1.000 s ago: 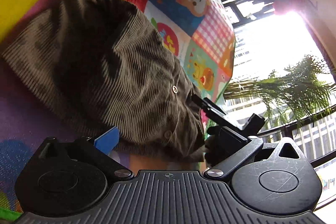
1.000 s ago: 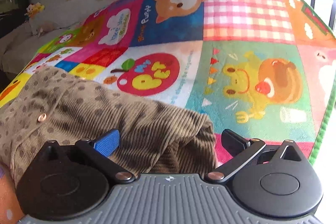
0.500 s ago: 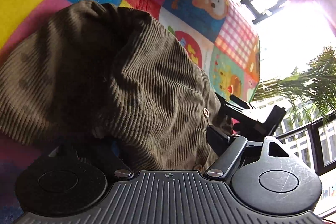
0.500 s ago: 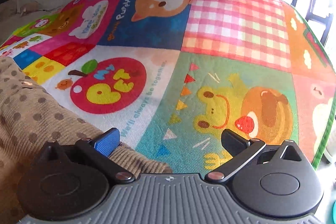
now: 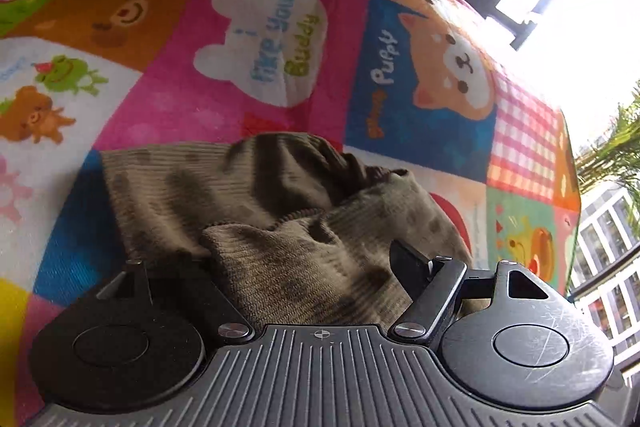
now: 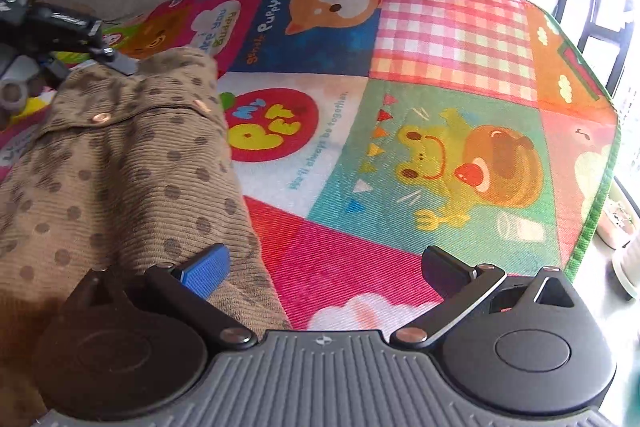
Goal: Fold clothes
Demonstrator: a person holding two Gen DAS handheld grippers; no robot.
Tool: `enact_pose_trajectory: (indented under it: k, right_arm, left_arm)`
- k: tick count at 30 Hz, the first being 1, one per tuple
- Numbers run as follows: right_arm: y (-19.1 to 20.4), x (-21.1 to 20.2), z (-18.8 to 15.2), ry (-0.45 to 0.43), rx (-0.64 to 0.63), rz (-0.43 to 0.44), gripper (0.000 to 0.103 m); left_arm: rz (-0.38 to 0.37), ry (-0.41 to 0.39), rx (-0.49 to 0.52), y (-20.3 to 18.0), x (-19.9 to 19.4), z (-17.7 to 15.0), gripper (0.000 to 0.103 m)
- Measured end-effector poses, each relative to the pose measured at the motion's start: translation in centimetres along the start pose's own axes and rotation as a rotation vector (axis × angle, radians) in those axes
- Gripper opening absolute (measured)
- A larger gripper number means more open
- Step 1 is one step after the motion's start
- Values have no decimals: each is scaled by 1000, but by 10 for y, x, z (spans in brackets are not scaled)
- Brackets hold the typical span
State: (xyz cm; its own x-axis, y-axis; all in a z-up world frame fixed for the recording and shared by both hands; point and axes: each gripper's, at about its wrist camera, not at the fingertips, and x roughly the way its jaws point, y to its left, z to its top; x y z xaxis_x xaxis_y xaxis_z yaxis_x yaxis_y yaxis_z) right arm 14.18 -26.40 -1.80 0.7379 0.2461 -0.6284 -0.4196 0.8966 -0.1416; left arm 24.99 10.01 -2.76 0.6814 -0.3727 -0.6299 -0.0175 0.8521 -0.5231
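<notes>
Fold step underway, I'd guess: brown dotted garment (image 5: 280, 211) bunched on colourful play mat (image 5: 168, 115). Left gripper (image 5: 296, 259) has cloth bulging between fingers, partly spread, can't tell if pinched. Right gripper (image 6: 324, 267) wide open, empty, garment just beside blue pad (image 6: 206, 271). Next: firm pinch, then carry over.

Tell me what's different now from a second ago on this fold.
The left gripper took a bunch of the brown corduroy garment between its jaws and carried it across; the cloth now lies doubled over itself, with more of the play mat uncovered beyond it. The right gripper let the hem slip out and now stands open over bare mat beside the garment. The mat itself stayed put.
</notes>
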Motion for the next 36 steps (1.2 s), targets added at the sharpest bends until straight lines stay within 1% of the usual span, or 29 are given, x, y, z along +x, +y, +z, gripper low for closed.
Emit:
enact_pose_trajectory:
  k: [2,3,5,7,9,11,13,16,18,19,20,23,25,27,29,30,31,32,33,36]
  right_arm:
    - [19,-12,-5,-4,-19,44,103]
    - [30,-17,-7,-8,-41,67,103]
    - [46,-29,-9,-21,-97,113,103]
    - [51,-41,-7,-60,-144,117,103]
    - [42,-55,0,-115,-117,108,103]
    - [23,-61,11,-142,-19,155,103]
    - [10,-53,19,-133,56,216,103]
    - [18,-24,18,-63,27,219,103]
    - [30,-8,7,-15,-27,175,103]
    - [37,0,1,9,-55,153,103]
    - [35,-1,-5,-8,-34,155,103]
    - [25,-7,-12,10,23,164,103]
    - [21,-12,-16,25,45,182,103]
    - [14,-17,-12,25,74,218,103]
    - [1,-17,2,1,143,273,103]
    - [-6,-16,9,-12,179,302,100]
    - [-13,-11,21,-21,225,339,96]
    - [-15,-1,34,-25,244,363,86]
    - [-17,8,48,-28,260,385,84]
    - [-8,51,86,-16,267,412,84]
  left_arm:
    - [19,-2,-25,5,3,8,78]
    - [23,-10,-11,2,-2,6,79]
    - [35,-27,37,-8,-16,1,85]
    - [40,-34,73,-19,-36,-12,94]
    - [15,-33,89,-26,-60,-30,95]
    - [3,-28,78,-26,-80,-48,95]
    - [25,-25,82,-24,-84,-60,94]
    - [85,-12,119,-22,-81,-74,90]
    - [124,3,143,-18,-74,-77,90]
    - [136,8,154,-17,-70,-77,91]
    - [139,5,168,-17,-67,-77,91]
    - [155,-2,215,-20,-57,-73,93]
    - [160,4,229,-23,-51,-70,93]
    - [151,10,235,-25,-50,-67,92]
    - [138,12,234,-24,-49,-64,92]
    - [134,14,230,-23,-49,-63,92]
    - [129,13,224,-22,-49,-62,91]
    - [124,11,219,-21,-49,-61,91]
    - [117,7,214,-20,-50,-60,91]
    - [89,-8,188,-16,-51,-52,90]
